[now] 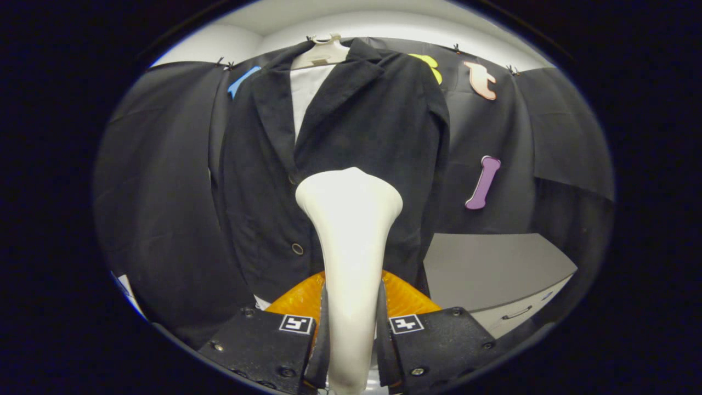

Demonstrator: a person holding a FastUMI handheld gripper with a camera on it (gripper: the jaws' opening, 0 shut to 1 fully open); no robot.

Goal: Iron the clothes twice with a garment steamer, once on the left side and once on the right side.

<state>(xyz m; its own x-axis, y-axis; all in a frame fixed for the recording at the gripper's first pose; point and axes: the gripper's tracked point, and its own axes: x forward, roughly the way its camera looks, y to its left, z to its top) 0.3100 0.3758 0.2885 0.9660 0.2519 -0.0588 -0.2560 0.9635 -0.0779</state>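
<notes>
A black jacket (pixel 351 159) over a white shirt (pixel 305 93) hangs on a pale hanger (pixel 323 52) straight ahead. My gripper (pixel 351 334) is shut on the white garment steamer (pixel 351 241), both fingers pressing its handle from either side. The steamer's wide head (pixel 349 192) rises beyond the fingers and stands in front of the jacket's middle, near the button line. Whether the head touches the cloth I cannot tell. One jacket button (pixel 297 248) shows left of the handle.
An orange translucent part (pixel 406 299) sits behind the steamer handle just ahead of the fingers. A grey cabinet (pixel 493 274) with a drawer handle stands to the right of the jacket, below the black cloth wall.
</notes>
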